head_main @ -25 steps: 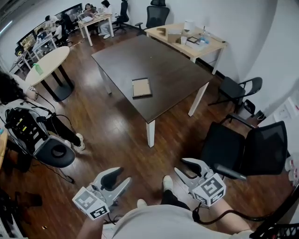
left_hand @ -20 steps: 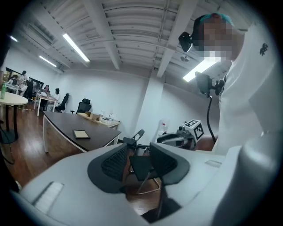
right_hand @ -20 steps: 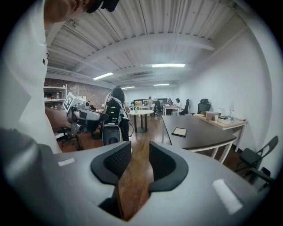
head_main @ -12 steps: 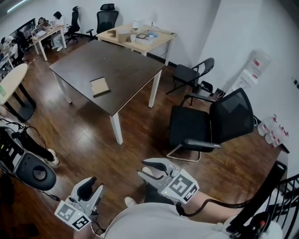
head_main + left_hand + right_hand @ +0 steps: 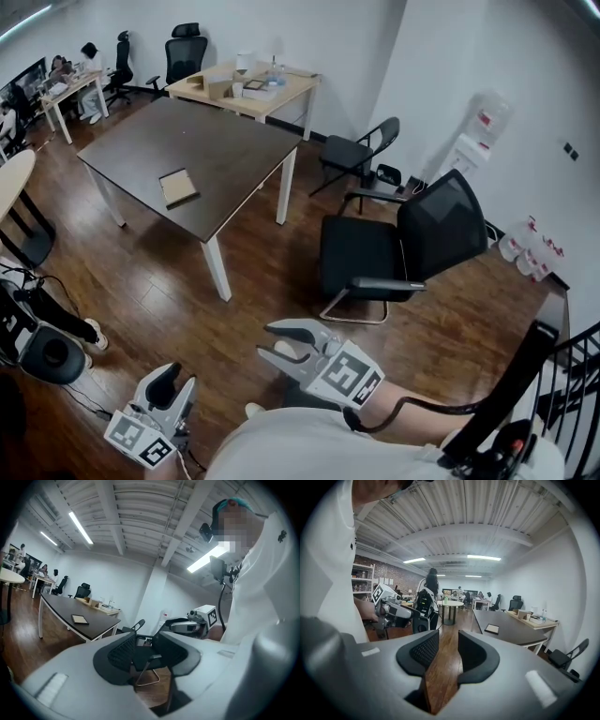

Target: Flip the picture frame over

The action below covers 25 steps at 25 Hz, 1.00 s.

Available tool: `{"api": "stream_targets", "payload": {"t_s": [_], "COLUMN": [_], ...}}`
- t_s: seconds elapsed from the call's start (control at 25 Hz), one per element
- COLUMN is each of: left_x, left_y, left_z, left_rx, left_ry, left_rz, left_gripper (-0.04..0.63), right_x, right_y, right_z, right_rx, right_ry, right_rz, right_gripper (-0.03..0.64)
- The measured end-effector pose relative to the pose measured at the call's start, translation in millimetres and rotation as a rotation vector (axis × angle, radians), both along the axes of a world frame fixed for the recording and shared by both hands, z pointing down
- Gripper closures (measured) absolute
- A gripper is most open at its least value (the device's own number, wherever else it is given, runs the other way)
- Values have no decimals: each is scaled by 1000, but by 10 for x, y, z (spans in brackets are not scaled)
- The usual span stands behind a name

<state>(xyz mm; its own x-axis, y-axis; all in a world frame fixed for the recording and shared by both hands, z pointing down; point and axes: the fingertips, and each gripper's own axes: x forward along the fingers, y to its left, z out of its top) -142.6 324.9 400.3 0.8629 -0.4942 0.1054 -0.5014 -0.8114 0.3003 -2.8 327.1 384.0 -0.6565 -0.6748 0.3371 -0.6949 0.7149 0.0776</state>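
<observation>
Fingers (image 5: 426,651), left gripper (image 5: 176,380), right gripper (image 5: 270,339): parted, empty | picture frame (image 5: 177,187) well apart, on table (image 5: 225,141)

floor (image 5: 169,272): glossy dark wood planks
table (image 5: 225,141): matt dark wood top
picture frame (image 5: 177,187): matt light wood
chair (image 5: 441,223): black mesh back
right tongs (image 5: 265,341): smooth grey plastic

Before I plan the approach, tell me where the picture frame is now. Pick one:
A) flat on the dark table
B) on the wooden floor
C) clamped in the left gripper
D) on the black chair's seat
A: the picture frame lies flat on the dark table, with nothing gripping it.
</observation>
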Motion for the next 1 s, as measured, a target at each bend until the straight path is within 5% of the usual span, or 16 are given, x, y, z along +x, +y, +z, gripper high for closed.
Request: {"api": "stream_targets", "payload": {"t_s": [1.0], "left_x": [-8], "left_y": [-127], "left_z": [144], "left_rx": [-53], "left_ry": [-30], "left_rz": [1], "left_gripper": [443], "right_x": [14], "right_y": [-155], "right_z": [69], "right_rx": [-29], "right_ry": [18], "right_rz": [-2], "right_gripper": [488]}}
